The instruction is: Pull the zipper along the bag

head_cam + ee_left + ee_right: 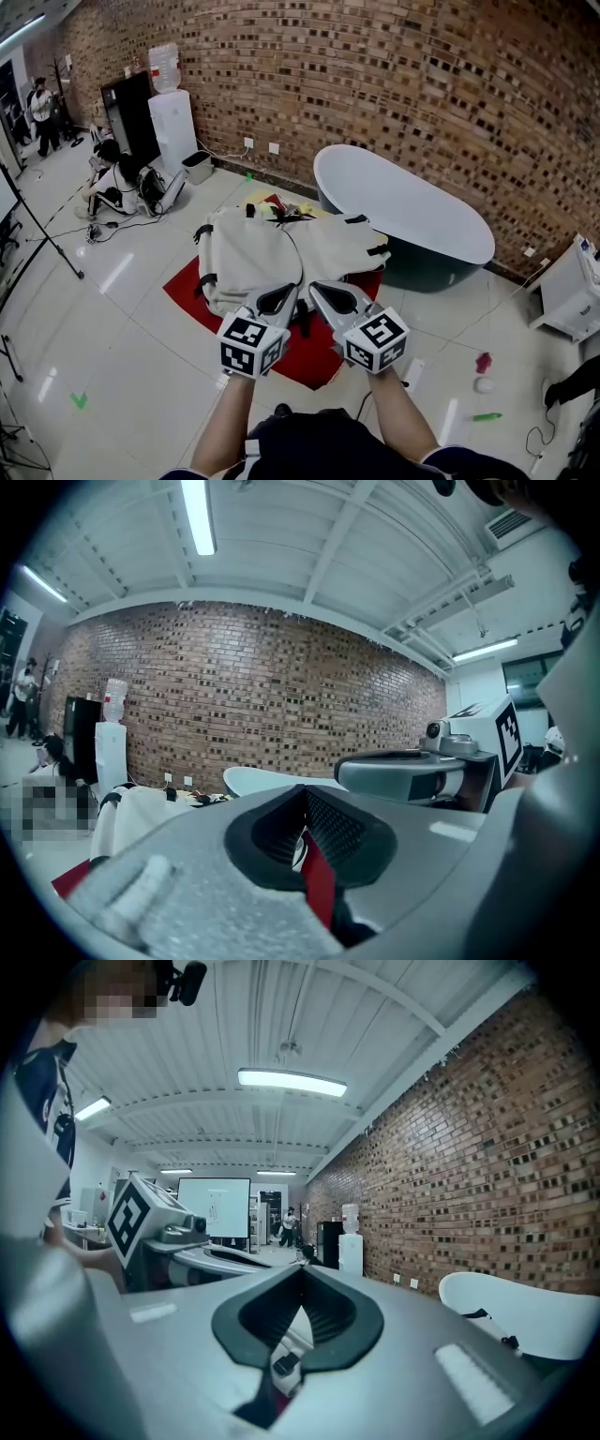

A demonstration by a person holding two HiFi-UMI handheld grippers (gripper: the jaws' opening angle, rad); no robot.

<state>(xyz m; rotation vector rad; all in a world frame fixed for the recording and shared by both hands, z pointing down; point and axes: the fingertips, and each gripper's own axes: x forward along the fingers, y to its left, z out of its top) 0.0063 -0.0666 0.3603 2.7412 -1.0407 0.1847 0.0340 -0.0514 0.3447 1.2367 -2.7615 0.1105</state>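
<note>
A person stands over a pale tiled floor (122, 356), holding a grey two-jaw tool in each hand, each tool capped by a cube with black-and-white square markers. The left gripper (281, 298) and the right gripper (323, 292) sit side by side, near each other, pointing forward and almost level. Each gripper's jaws are closed tip to tip with nothing held between them. Below and just beyond the tips, a cream fabric bag with black straps (248, 258) lies spread flat on a red mat (192, 291) on the floor; its zipper is too small to pick out. Behind the bag stands a white bathtub with a dark outer shell (412, 211), against a red-brown brick wall (375, 75). A white water dispenser (173, 127) stands at the wall further left.
</note>
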